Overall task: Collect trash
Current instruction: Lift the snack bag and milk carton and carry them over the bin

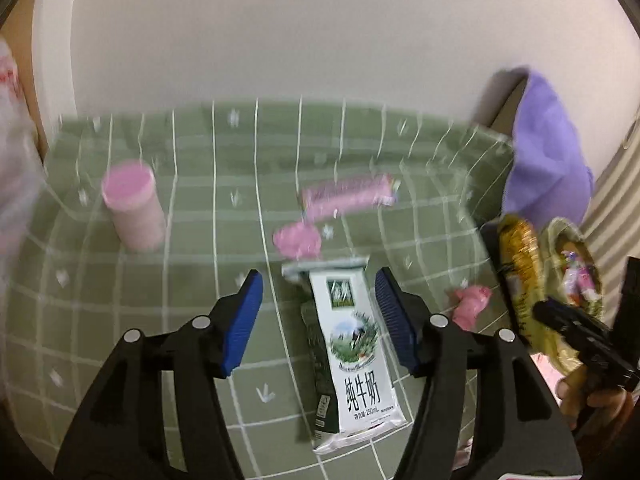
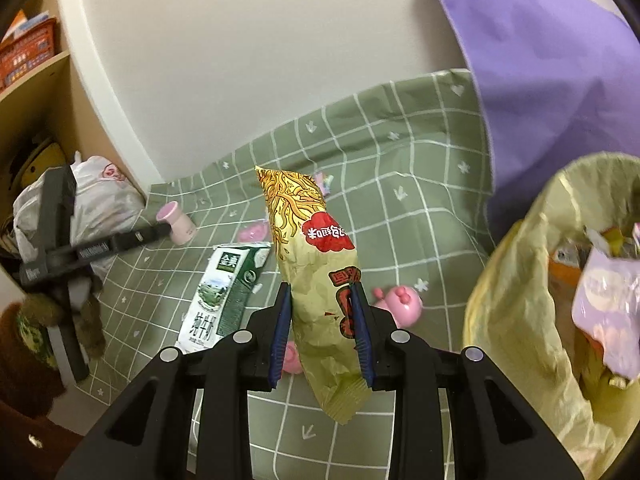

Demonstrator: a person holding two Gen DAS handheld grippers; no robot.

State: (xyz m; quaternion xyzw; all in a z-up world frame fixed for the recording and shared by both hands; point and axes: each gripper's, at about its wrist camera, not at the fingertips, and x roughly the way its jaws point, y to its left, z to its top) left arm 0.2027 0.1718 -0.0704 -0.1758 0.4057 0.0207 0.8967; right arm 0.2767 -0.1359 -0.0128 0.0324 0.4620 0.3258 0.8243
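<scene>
Right tongs (image 2: 322, 332) clamp noodle packet (image 2: 316, 280) upright, clear of the surface, bin bag (image 2: 516, 292) just right. Left tongs (image 1: 320, 320) gape astride milk carton (image 1: 352, 352), ready to pinch it.

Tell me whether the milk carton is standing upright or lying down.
Lying down. The milk carton rests flat on the green checked cloth, printed face up.

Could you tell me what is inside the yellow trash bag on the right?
The yellow trash bag holds a pale purple wrapper and some orange packaging; anything deeper is covered by them and the bag's wall.
</scene>
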